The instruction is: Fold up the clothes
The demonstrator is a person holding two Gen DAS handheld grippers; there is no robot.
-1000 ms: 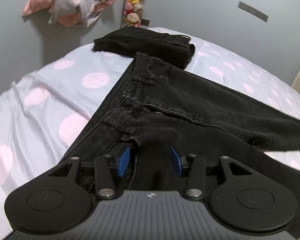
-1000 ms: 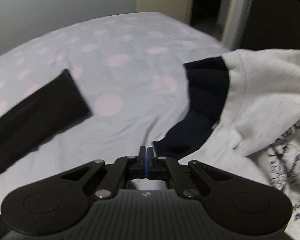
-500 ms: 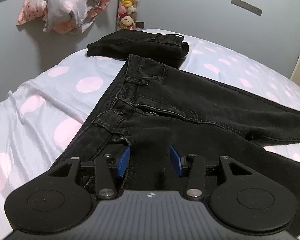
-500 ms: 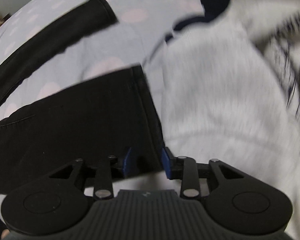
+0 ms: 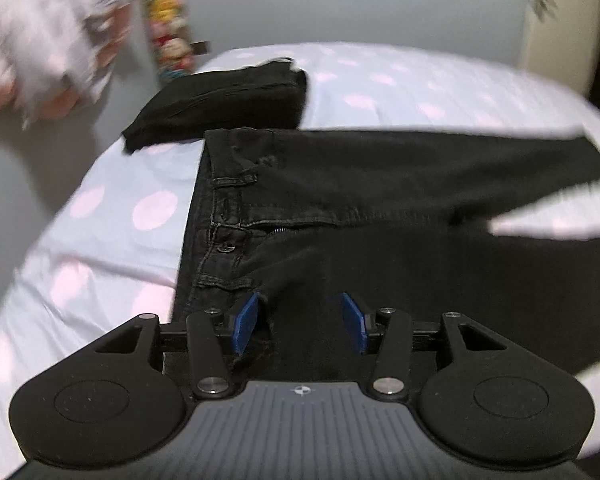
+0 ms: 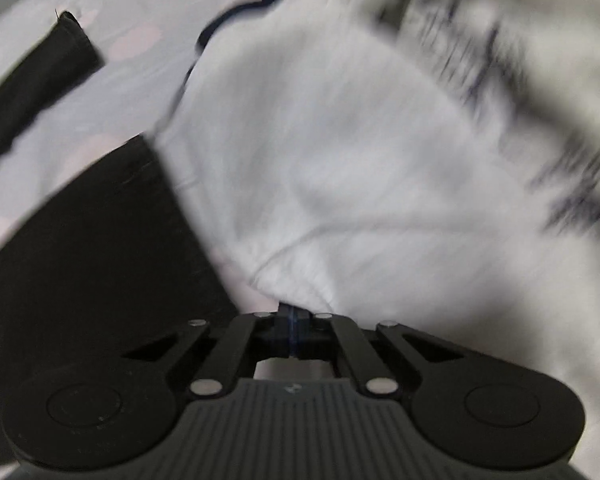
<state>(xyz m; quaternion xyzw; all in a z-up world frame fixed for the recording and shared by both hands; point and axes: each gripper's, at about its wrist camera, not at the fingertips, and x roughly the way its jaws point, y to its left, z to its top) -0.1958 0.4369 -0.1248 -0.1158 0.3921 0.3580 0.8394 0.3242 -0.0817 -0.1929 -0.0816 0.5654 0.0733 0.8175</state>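
A: Right gripper [image 6: 294, 334] has dropped from over bare sheet to the hem end of the nearer trouser leg, beside the white printed sweatshirt [image 6: 360, 152]. A moment ago the blue pads stood apart at the leg's edge; now they are clenched tight, with a pucker of white fabric bunched at their tip. Whether they pinch that cloth or only press against it cannot be told through the blur.

B: And the left?

A: Left gripper [image 5: 300, 322] sits at the waistband of the black denim jeans [image 5: 340, 208], jaws apart and opening slightly, denim lying between the pads but not squeezed. The view has rolled since a second ago, and the jeans now run across it.

B: Meaning for the fold?

A: Likely no firm hold at the waist yet, and the right may have caught the wrong garment.

B: The jeans themselves?

A: Spread flat, front up, on the pale bedsheet with pink dots [image 5: 112, 216], legs splayed apart, button and fly showing. A folded black garment [image 5: 224, 104] lies just beyond the waistband.
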